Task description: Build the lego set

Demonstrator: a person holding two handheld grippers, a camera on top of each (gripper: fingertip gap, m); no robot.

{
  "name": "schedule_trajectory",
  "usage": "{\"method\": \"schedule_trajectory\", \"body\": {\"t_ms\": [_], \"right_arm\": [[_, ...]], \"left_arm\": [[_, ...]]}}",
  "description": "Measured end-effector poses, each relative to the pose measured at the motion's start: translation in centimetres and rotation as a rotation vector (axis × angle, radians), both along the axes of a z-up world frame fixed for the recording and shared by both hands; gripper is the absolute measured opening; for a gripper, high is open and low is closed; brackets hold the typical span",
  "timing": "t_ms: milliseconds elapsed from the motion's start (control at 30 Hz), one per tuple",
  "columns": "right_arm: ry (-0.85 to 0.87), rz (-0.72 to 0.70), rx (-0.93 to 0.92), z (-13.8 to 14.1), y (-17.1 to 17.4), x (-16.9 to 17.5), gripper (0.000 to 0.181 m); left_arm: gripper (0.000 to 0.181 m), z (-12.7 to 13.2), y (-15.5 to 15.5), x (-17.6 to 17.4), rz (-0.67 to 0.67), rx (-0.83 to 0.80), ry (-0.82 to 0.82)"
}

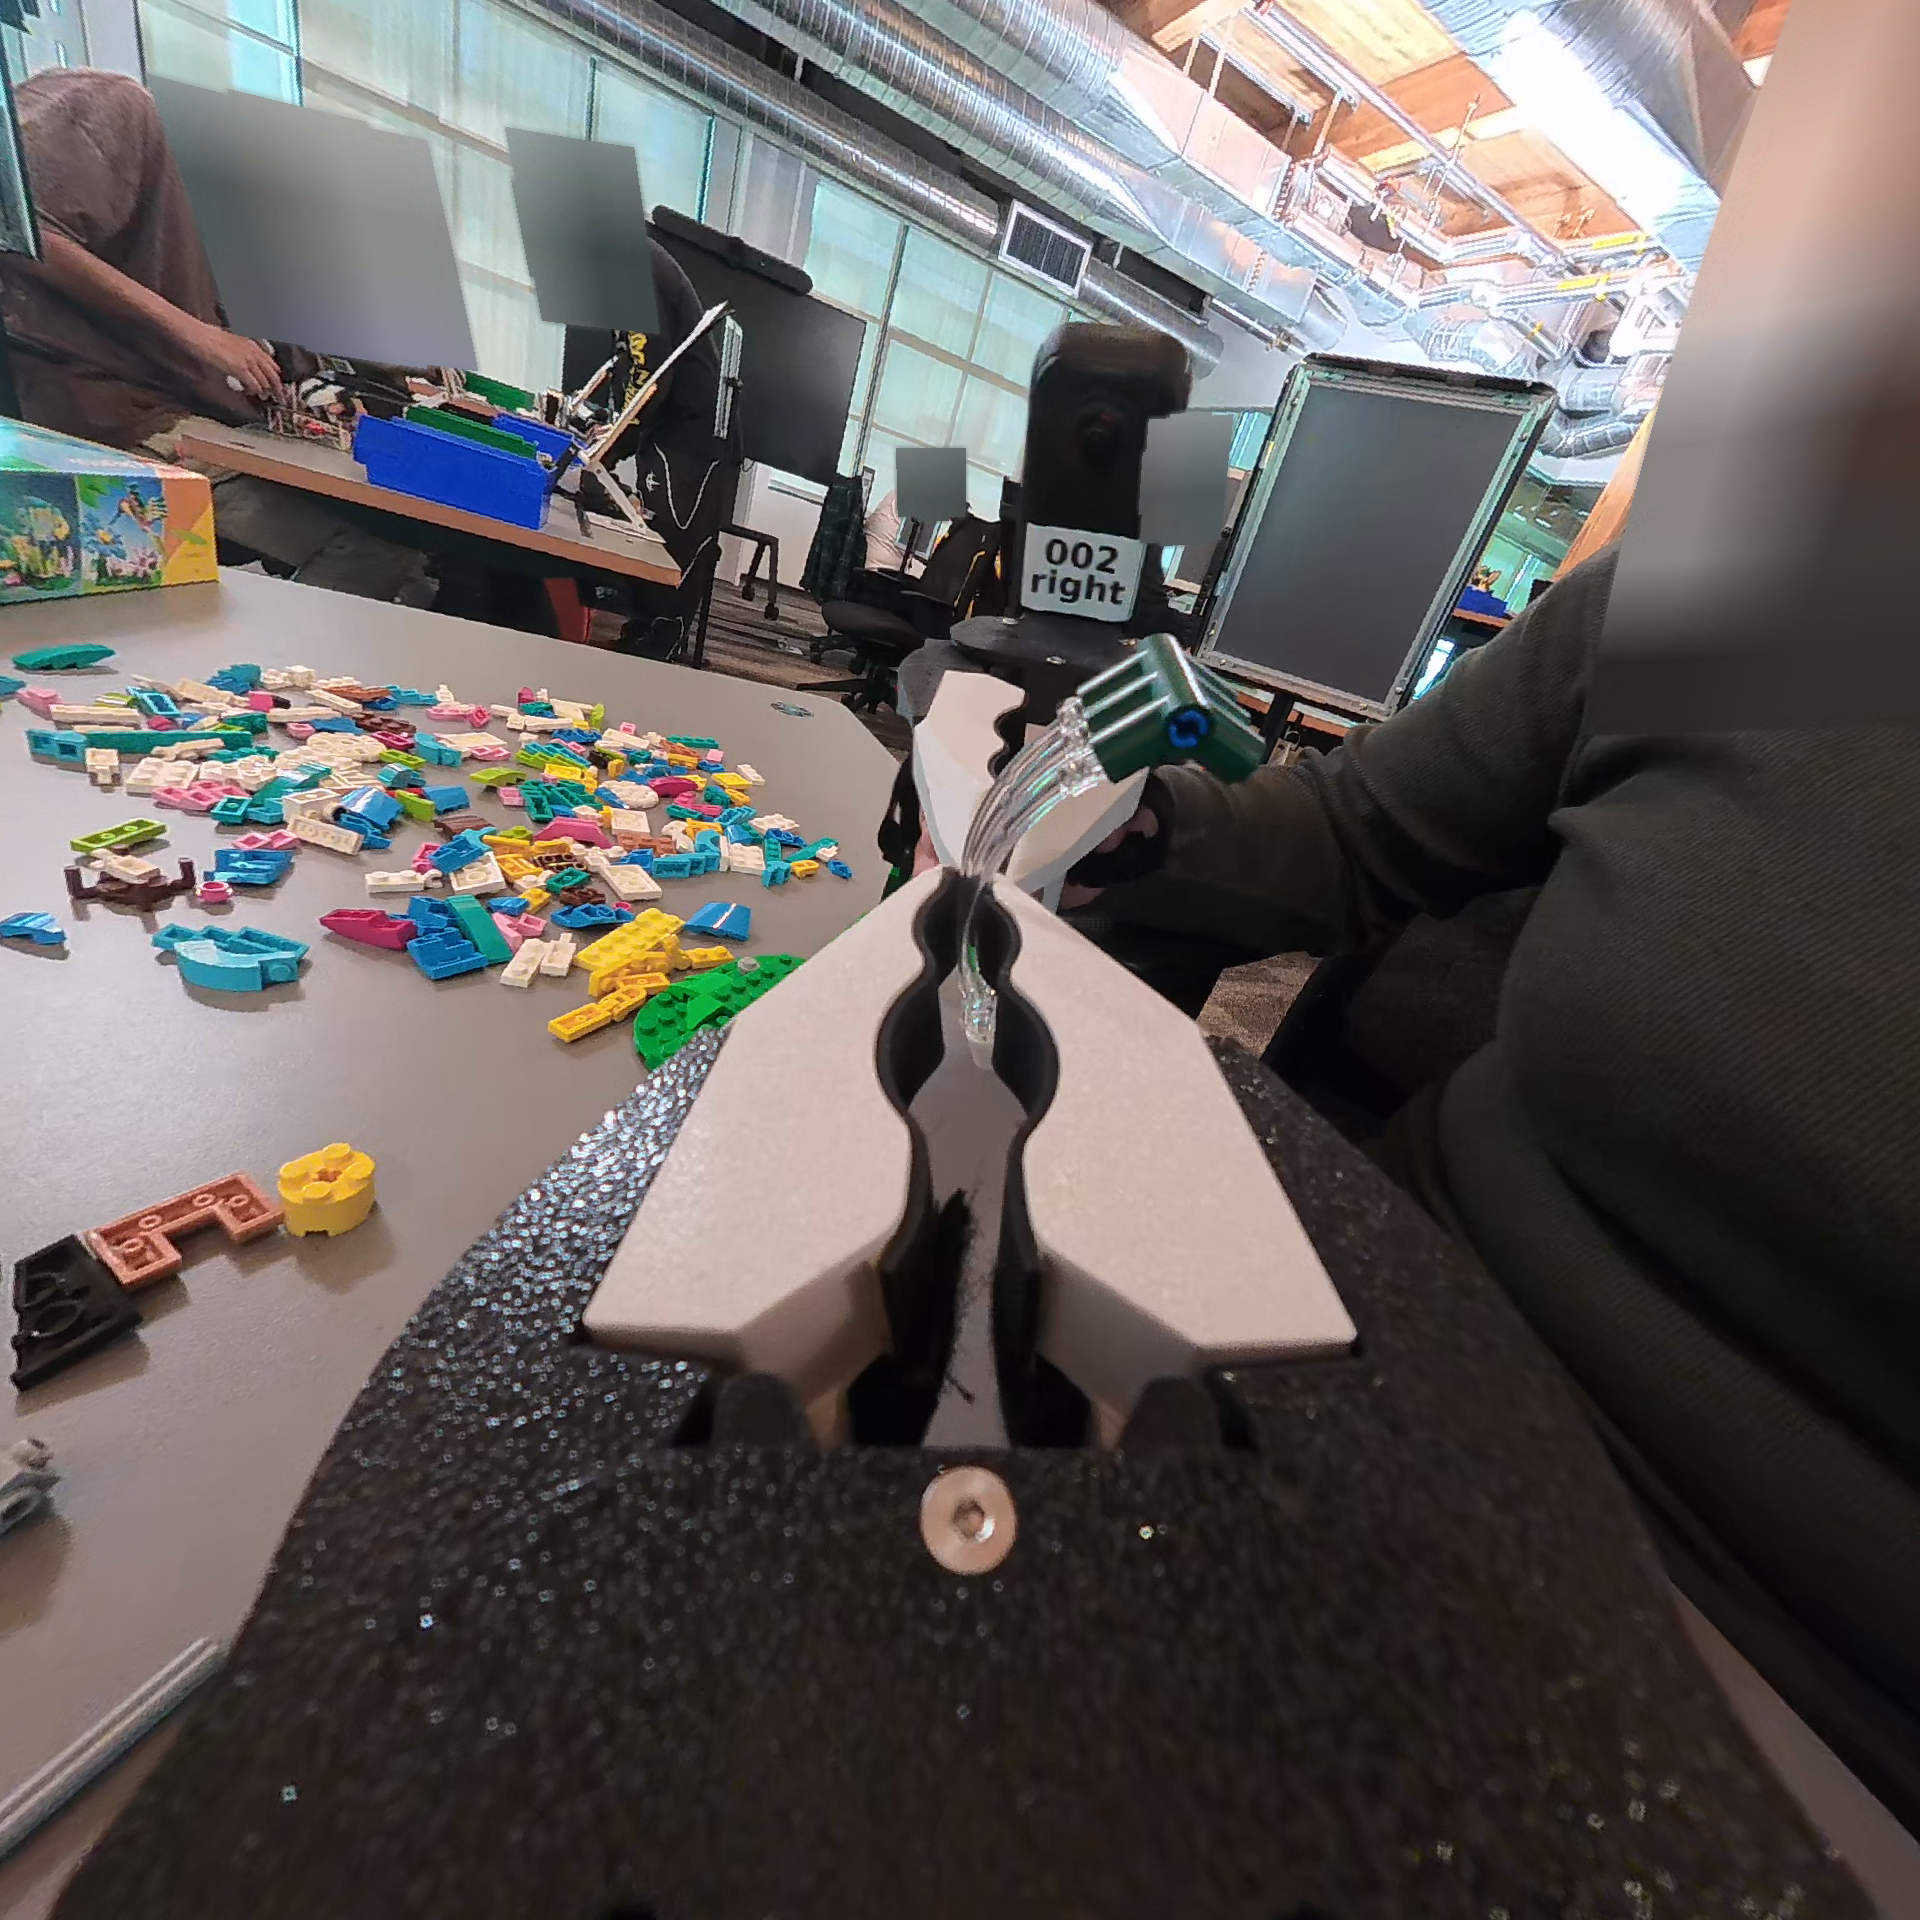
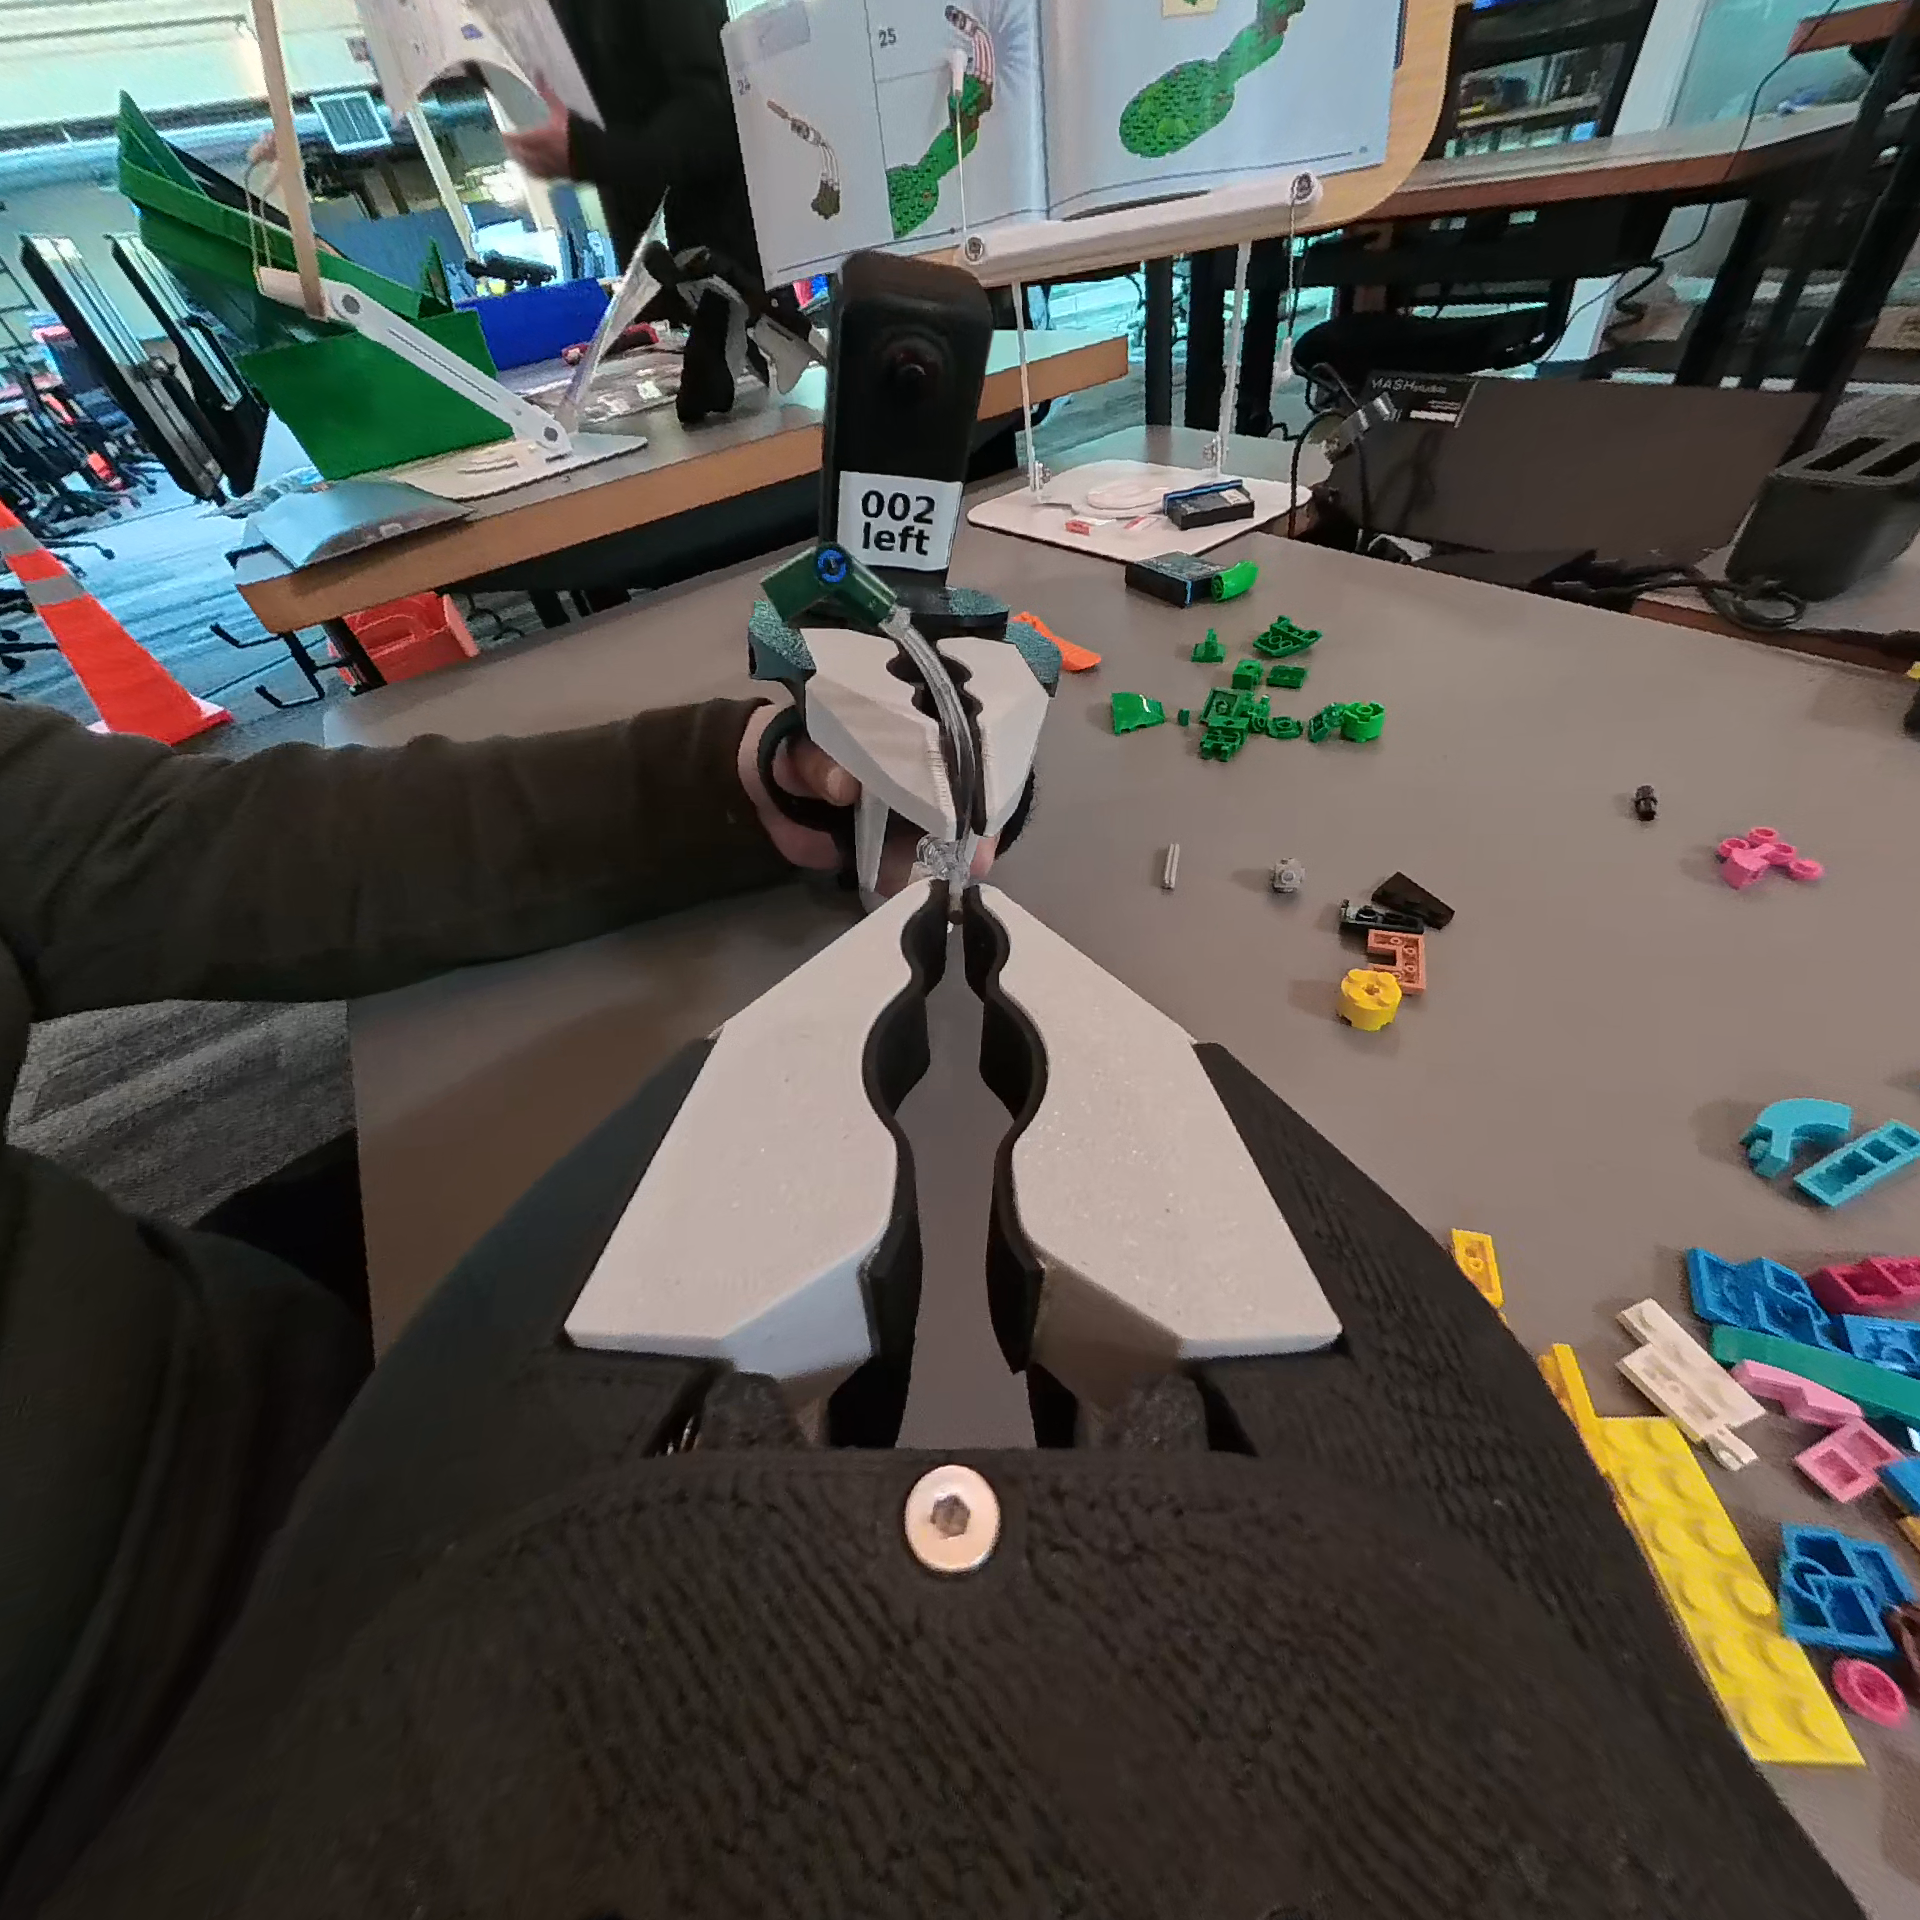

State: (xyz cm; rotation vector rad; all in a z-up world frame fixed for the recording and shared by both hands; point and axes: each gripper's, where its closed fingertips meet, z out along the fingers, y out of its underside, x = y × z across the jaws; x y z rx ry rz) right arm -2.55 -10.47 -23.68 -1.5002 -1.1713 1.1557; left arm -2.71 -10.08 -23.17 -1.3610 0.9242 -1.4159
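Left wrist view: left gripper (image 1: 971,904) pinched on clear tubes (image 1: 1023,800), green block (image 1: 1164,717) uppermost; right gripper (image 2: 951,904) clamping their lower tips.

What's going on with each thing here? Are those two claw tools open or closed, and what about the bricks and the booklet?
Left gripper: jaws shut on the clear curved tubes.
Right gripper: jaws shut on the tubes' other end.
Clear curved tubes: held in the air, plugged into the dark green piece.
Loose bricks: scattered flat on the table.
Yellow round brick: upright, studs up.
Instruction booklet: open on a stand.
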Motion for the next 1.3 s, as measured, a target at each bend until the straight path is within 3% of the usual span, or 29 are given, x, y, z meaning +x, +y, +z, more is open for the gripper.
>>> {"method": "schedule_trajectory", "body": {"t_ms": [500, 1300], "right_arm": [[0.044, 0.041, -0.137, 0.0, -0.32, -0.06, 0.002], [0.047, 0.03, -0.134, -0.36, -0.03, -0.08, 0.002]], "left_arm": [[0.0, 0.01, -0.48, 0.05, -0.043, -0.005, -0.003], [0.0, -0.24, -0.08, 0.04, -0.018, -0.045, 0.008]]}}
